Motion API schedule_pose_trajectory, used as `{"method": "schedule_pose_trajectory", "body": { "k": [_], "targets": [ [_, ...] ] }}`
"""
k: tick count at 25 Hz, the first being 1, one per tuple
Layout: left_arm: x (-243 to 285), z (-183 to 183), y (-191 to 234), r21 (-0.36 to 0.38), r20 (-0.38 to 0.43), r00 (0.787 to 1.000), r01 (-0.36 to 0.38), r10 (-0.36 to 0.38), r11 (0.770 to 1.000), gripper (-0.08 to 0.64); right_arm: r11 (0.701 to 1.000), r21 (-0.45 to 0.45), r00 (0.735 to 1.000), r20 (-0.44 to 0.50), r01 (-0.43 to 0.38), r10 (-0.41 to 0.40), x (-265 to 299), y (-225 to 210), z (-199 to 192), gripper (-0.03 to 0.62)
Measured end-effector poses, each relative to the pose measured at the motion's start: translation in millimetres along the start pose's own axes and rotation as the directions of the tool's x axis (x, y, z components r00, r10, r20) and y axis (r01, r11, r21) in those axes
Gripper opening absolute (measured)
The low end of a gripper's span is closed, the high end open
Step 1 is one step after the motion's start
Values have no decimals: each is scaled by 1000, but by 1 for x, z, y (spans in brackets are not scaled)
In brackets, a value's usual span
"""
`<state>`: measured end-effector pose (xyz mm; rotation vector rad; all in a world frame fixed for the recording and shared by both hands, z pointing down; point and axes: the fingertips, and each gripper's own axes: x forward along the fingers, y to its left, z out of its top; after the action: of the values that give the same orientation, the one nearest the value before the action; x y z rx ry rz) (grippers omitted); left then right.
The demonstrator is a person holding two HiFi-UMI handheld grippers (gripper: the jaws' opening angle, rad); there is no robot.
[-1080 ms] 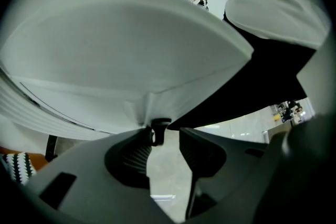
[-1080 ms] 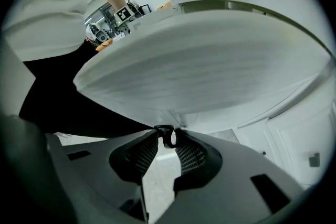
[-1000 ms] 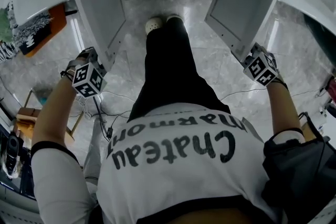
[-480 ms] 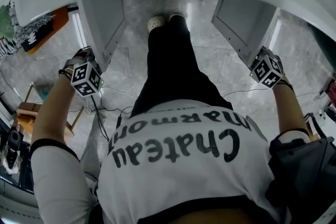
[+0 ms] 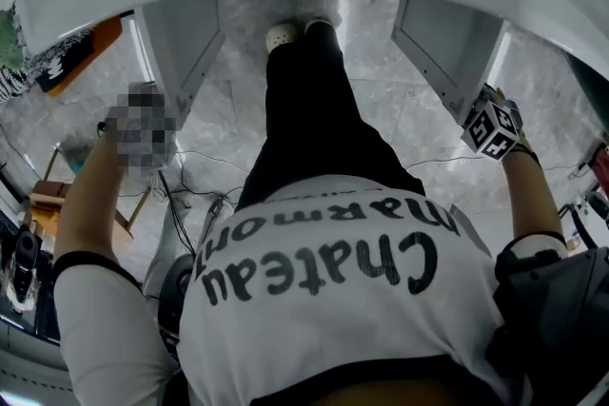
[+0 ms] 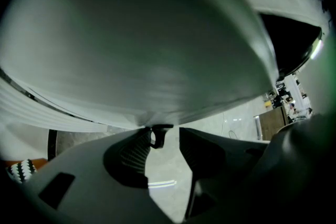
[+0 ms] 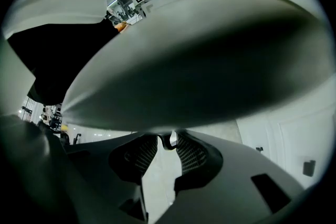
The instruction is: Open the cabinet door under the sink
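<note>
Left claw (image 6: 166, 132) stands spread, the small dark left handle (image 6: 156, 139) against one pad only; right claw (image 7: 167, 138), jaws just eased wider, pinches the right handle (image 7: 165, 145). Beyond them, left door (image 5: 181, 33) and right door (image 5: 445, 33) hang swung out under the sink; probably light, stiff hinged panels, best pulled by those small handles

Left gripper (image 6: 164, 132): jaws apart, tips toward 12 o'clock.
Handle (image 6: 157, 137): small, dark, hooked; between the jaw tips, against the 9 o'clock jaw, a gap on its 3 o'clock side.
Cabinet door (image 6: 136, 44): white, fills the upper half; the handle sits at its lower edge.
Floor (image 6: 160, 170): pale, glossy, seen between the jaws.
Wooden furniture (image 6: 270, 123): 3 o'clock, background.
Patterned item (image 6: 21, 169): black-and-white on orange, 8 o'clock.
</note>
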<state>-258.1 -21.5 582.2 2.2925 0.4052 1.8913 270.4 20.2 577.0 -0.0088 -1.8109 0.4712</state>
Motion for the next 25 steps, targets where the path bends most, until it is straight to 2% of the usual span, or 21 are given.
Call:
{"method": "schedule_pose_trajectory", "body": {
  "k": [4, 8, 13, 21, 25],
  "targets": [
    [1, -12, 2, 8, -5, 1000, -4, 4, 1000, 152, 999, -43, 1000, -24, 4, -6, 7, 0, -7, 98],
    [5, -20, 2, 46, -4, 1000, 5, -4, 999, 151, 997, -81, 999, -47, 18, -22, 9, -1, -17, 98],
    [6, -18, 7, 95, -16, 999, -33, 34, 995, 140, 993, -118, 999, -48, 10, -15, 8, -3, -19, 97],
    [4, -21, 11, 244, -65, 997, -14, 31, 970, 140, 979, -201, 998, -58, -36, 25, 8, -1, -22, 101],
    [5, -26, 15, 228, -69, 995, -59, 77, 972, 144, 974, -215, 996, -71, -65, 50, 8, 3, -21, 131]
  ]
}}
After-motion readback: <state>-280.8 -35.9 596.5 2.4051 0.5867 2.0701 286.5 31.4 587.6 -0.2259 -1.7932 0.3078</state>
